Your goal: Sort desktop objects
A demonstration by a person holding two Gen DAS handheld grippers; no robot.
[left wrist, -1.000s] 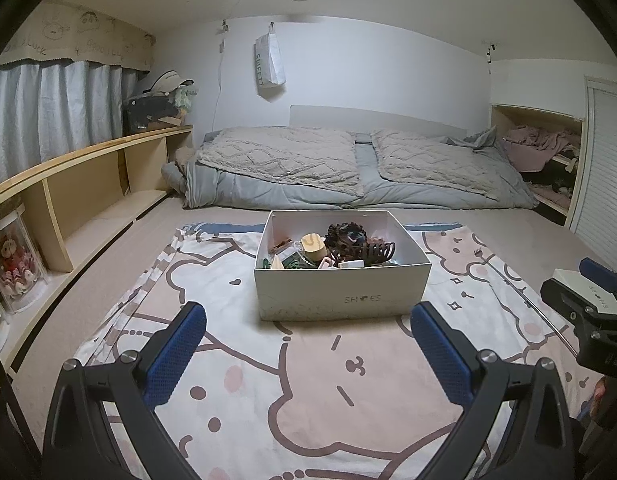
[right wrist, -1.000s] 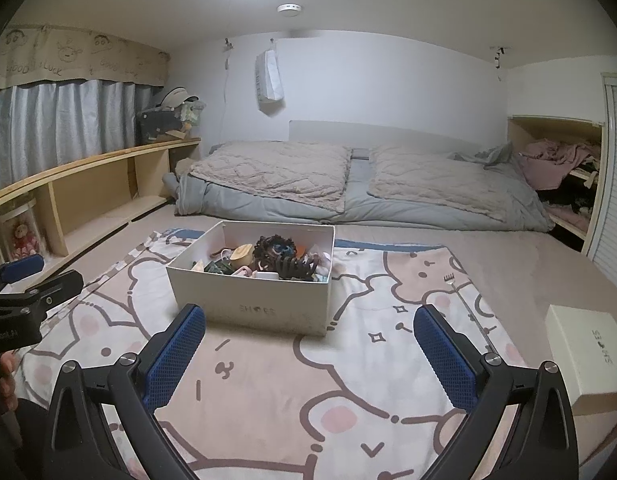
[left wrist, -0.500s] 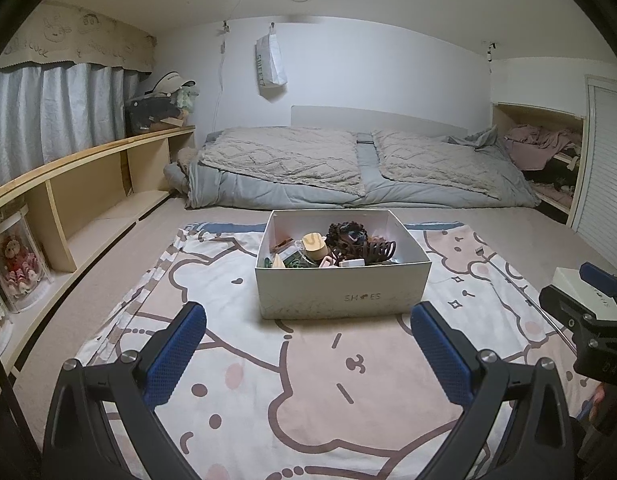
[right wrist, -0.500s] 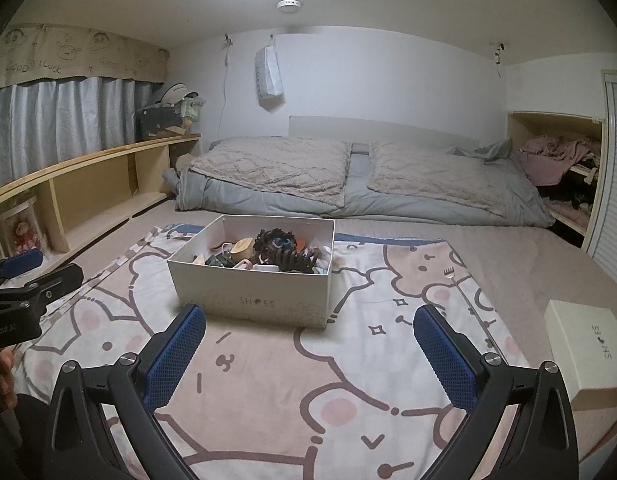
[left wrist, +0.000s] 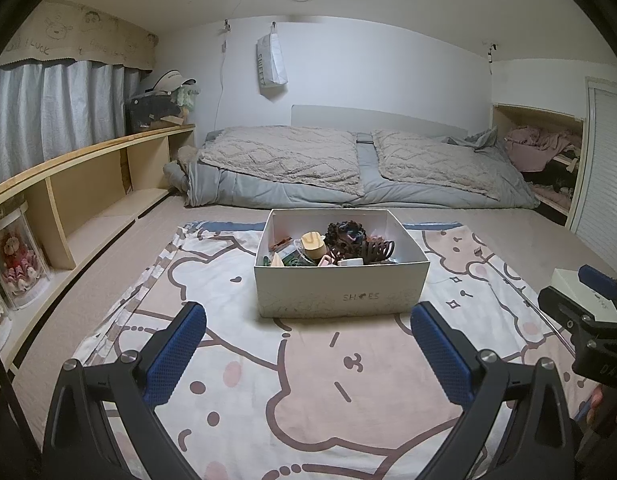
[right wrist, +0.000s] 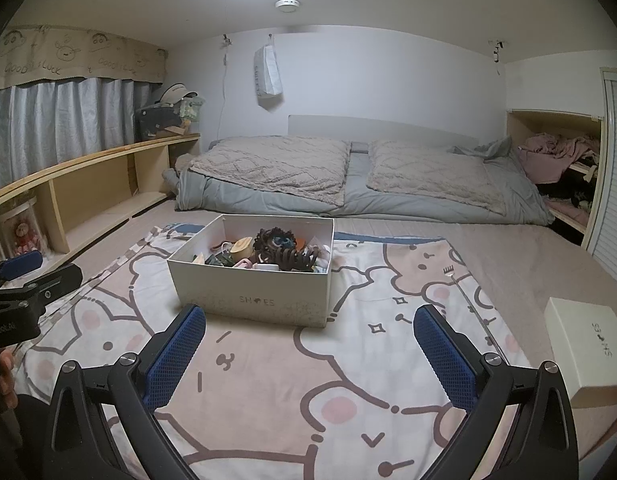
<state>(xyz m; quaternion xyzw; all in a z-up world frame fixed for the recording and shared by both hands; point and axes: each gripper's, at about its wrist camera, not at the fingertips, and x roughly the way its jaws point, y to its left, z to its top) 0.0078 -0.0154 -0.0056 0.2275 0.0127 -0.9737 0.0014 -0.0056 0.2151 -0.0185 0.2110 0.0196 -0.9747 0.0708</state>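
Ahead, your left gripper (left wrist: 308,354) and right gripper (right wrist: 309,354) gape wide, empty, before the shoebox (left wrist: 341,292) of small light clutter; pinch the rigid hair claw (left wrist: 375,249) across its body.

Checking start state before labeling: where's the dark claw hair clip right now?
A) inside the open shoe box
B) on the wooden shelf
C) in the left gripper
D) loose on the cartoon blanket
A: the dark claw hair clip lies among the clutter inside the open shoe box, and both the left gripper and right gripper are open and empty.
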